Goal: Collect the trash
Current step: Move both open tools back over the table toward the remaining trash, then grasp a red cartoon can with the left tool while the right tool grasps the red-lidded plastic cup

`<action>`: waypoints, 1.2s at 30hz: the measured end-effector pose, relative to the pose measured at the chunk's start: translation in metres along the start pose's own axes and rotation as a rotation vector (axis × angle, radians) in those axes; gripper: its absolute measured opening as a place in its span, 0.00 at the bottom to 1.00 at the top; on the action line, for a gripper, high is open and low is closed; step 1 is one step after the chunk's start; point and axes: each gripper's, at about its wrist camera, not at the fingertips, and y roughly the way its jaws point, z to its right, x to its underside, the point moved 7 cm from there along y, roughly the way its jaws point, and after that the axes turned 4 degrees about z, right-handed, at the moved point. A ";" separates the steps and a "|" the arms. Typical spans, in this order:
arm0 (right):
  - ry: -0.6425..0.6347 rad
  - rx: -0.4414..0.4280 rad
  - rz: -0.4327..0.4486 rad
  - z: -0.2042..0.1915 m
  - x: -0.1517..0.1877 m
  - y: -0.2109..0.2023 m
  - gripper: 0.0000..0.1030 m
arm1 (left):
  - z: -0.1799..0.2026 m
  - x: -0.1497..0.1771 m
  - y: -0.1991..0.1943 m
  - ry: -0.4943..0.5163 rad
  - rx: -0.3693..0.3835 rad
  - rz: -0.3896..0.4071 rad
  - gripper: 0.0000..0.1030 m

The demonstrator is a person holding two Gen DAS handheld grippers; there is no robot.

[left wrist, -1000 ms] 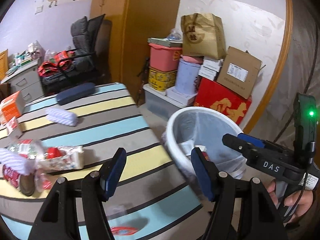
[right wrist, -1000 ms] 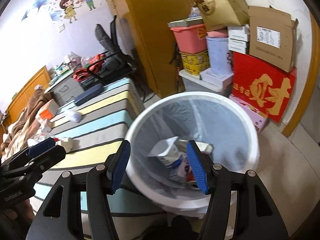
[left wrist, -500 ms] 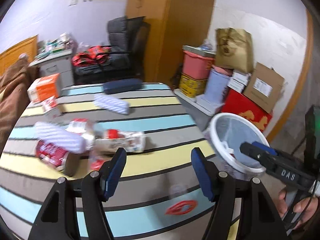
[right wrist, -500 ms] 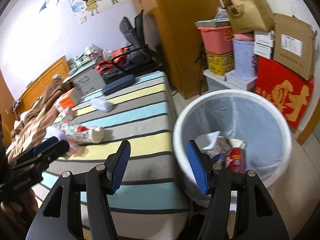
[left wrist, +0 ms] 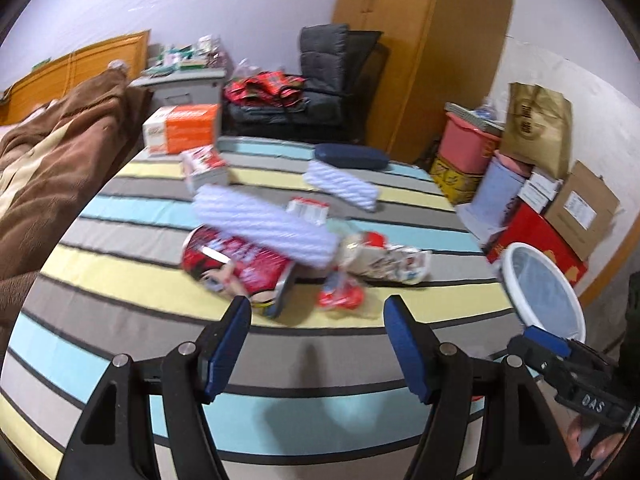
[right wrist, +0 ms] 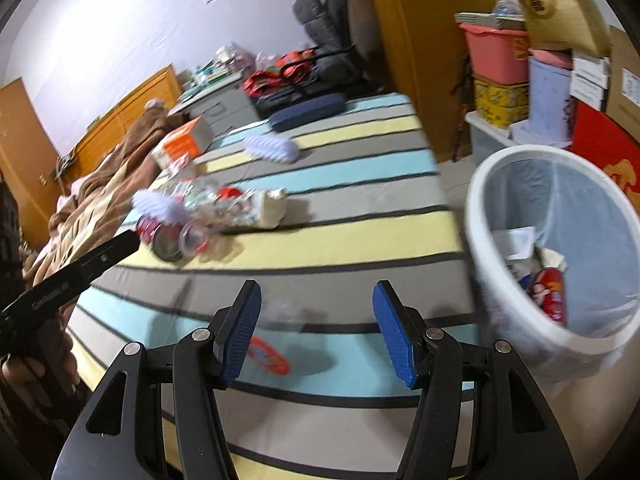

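Observation:
A pile of trash lies on the striped bed: a red snack canister (left wrist: 236, 268) on its side, a crumpled white wrapper (left wrist: 384, 258), a small red wrapper (left wrist: 340, 298) and a lilac ribbed pack (left wrist: 264, 228) on top. My left gripper (left wrist: 318, 344) is open and empty, just short of the pile. My right gripper (right wrist: 316, 328) is open and empty over the bed's near edge, above a flat red wrapper (right wrist: 266, 356). The white bin (right wrist: 560, 248) with a liner stands to its right, holding trash; it also shows in the left wrist view (left wrist: 540, 292).
An orange box (left wrist: 182, 128), a small red-and-white box (left wrist: 204, 166), a second lilac pack (left wrist: 340, 186) and a dark blue case (left wrist: 352, 156) lie further up the bed. A brown blanket (left wrist: 52, 168) is at left. Stacked boxes and tubs (left wrist: 532, 184) stand behind the bin.
Both grippers have swung left, away from the bin and toward the bed. The left one now faces the trash pile. The right one has left the bin mouth. Both stayed open.

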 end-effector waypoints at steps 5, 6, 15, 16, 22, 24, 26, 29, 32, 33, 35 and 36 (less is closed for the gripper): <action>-0.004 -0.009 -0.043 -0.012 0.007 0.011 0.58 | -0.024 0.003 0.007 -0.045 -0.024 -0.023 0.69; -0.006 -0.012 -0.048 -0.014 0.008 0.012 0.58 | -0.029 0.003 0.008 -0.052 -0.029 -0.022 0.70; 0.002 -0.008 -0.112 -0.026 0.023 0.025 0.58 | -0.061 -0.014 0.028 -0.182 -0.027 -0.025 0.76; 0.001 -0.007 -0.120 -0.028 0.025 0.026 0.58 | -0.065 -0.015 0.031 -0.201 -0.029 -0.031 0.76; -0.017 0.029 -0.119 -0.028 0.028 0.028 0.53 | -0.070 -0.020 0.051 -0.267 -0.016 -0.065 0.76; -0.019 0.040 -0.114 -0.026 0.027 0.028 0.44 | -0.069 -0.018 0.059 -0.277 -0.014 -0.092 0.76; -0.017 0.036 -0.108 -0.025 0.026 0.028 0.44 | -0.068 -0.019 0.062 -0.279 -0.026 -0.097 0.76; -0.028 0.044 -0.100 -0.024 0.024 0.030 0.44 | -0.061 -0.018 0.068 -0.265 -0.019 -0.107 0.76; -0.034 0.040 -0.097 -0.025 0.023 0.032 0.44 | -0.059 -0.019 0.075 -0.255 -0.033 -0.122 0.77; -0.036 0.037 -0.096 -0.025 0.022 0.032 0.44 | -0.057 -0.019 0.077 -0.247 -0.032 -0.126 0.77; -0.040 0.034 -0.094 -0.025 0.022 0.033 0.44 | -0.055 -0.019 0.081 -0.249 -0.031 -0.140 0.77; -0.040 0.034 -0.092 -0.025 0.021 0.034 0.44 | -0.054 -0.018 0.083 -0.250 -0.028 -0.148 0.77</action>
